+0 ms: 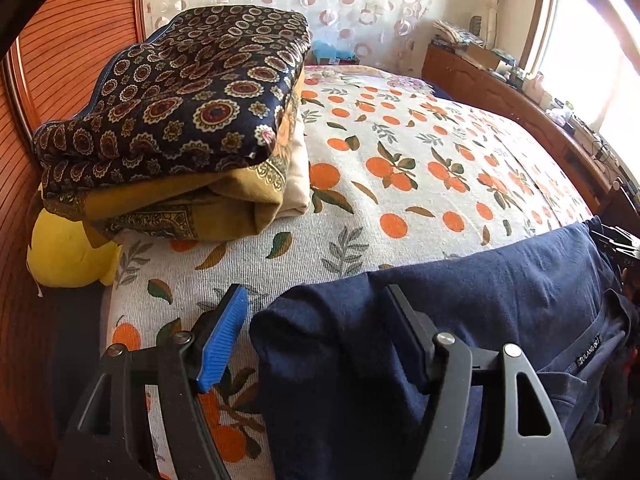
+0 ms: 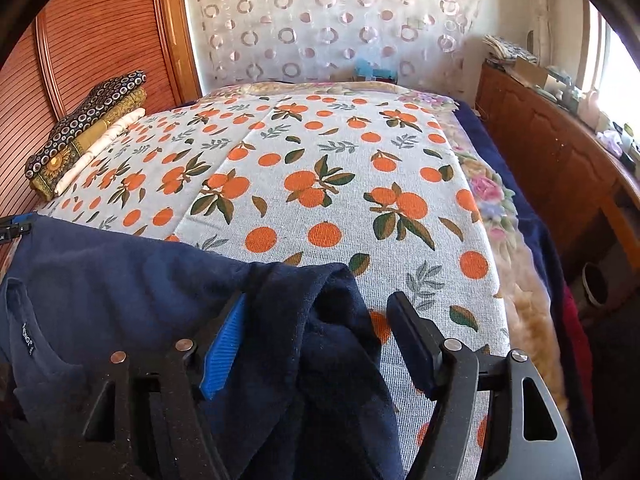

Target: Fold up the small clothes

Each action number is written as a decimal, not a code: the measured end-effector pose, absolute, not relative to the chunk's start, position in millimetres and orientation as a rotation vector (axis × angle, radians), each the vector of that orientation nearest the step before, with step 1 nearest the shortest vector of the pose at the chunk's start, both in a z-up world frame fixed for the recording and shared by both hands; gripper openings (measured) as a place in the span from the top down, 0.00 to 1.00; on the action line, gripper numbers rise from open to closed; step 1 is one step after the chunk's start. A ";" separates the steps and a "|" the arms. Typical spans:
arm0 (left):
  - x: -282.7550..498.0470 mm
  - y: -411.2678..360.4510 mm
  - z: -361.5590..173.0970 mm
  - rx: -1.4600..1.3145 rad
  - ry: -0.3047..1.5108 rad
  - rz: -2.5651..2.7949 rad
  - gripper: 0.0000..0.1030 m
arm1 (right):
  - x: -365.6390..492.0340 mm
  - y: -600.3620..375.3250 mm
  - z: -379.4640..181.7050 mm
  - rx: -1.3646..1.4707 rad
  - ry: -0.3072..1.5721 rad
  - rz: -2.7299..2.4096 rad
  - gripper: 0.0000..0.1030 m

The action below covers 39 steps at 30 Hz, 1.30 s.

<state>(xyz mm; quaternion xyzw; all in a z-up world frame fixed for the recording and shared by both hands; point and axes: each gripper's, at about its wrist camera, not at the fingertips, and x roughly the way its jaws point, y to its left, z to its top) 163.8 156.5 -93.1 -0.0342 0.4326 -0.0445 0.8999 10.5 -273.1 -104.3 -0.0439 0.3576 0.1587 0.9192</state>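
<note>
Daylight from blown-out window (image 1: 592, 52) at right, bed (image 2: 320, 160) evenly lit, soft shadows, strong fisheye bending, dark vignetted corners.

Navy shirt (image 2: 120, 280) soft matt knit; bedcover (image 2: 320, 160) coarse woven cloth; headboard (image 2: 100, 32) ribbed glossy wood.

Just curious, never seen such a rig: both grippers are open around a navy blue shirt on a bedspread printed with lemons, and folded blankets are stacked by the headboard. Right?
Nearly. The bedspread is printed with oranges, not lemons; the right wrist view shows it clearly. The rest holds: left gripper and right gripper open around the navy shirt, folded blankets by the headboard.
</note>
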 end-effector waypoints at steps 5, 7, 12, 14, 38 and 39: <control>153.7 160.4 -90.6 -0.130 0.889 -0.170 0.56 | 11.0 -274.7 -104.3 -0.089 0.734 0.324 0.29; 150.1 161.2 -90.7 -0.145 0.889 -0.182 0.65 | 10.9 -274.4 -104.3 -0.092 0.734 0.323 0.29; 142.8 157.6 -90.9 -0.157 0.884 -0.210 0.80 | 11.8 -274.9 -104.0 -0.094 0.736 0.325 0.30; 141.8 152.1 -91.2 -0.156 0.886 -0.226 0.82 | 11.5 -273.9 -102.6 -0.096 0.737 0.344 0.42; 59.4 123.6 139.3 -0.077 0.372 -0.329 0.91 | -123.3 -287.7 87.6 -0.168 0.255 0.495 0.90; 70.7 127.4 153.4 -0.082 0.358 -0.322 0.91 | -122.4 -289.6 98.4 -0.186 0.238 0.483 0.90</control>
